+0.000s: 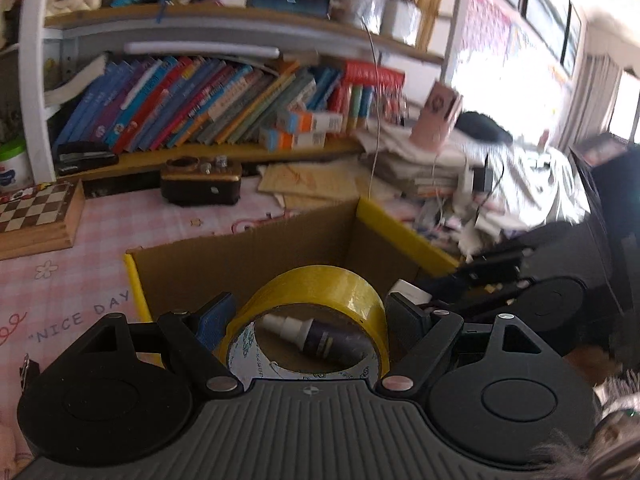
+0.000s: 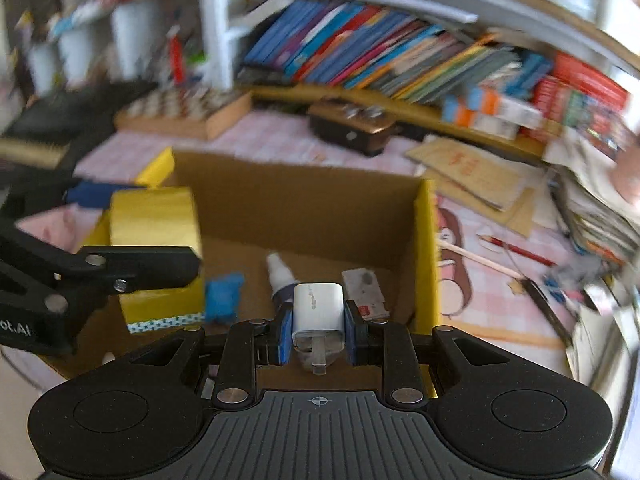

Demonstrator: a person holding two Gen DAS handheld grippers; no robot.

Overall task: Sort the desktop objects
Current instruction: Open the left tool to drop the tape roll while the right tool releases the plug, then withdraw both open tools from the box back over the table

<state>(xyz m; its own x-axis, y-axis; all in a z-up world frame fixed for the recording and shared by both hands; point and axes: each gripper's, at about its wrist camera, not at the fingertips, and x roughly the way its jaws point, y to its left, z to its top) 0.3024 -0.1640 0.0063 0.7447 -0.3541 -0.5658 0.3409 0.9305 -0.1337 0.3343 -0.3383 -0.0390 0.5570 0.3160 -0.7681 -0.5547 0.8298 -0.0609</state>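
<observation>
A brown cardboard box (image 1: 248, 256) with yellow-edged walls stands on the pink checked desk; in the right wrist view it fills the middle (image 2: 304, 204). My left gripper (image 1: 308, 312) is shut on a yellow tape roll (image 1: 320, 292) and holds it over the box; the roll also shows at the left of the right wrist view (image 2: 156, 232). My right gripper (image 2: 318, 320) is shut on a white charger plug (image 2: 318, 308) above the box. A small spray bottle (image 2: 280, 276) and a card (image 2: 366, 288) lie on the box floor.
A chessboard box (image 1: 36, 216) and a dark brown case (image 1: 200, 184) sit behind the box. Bookshelves (image 1: 208, 100) line the back. Papers and envelopes (image 2: 476, 176) pile at the right, with a red pencil (image 2: 516, 250) and a wooden stick (image 2: 476, 256) on the cloth.
</observation>
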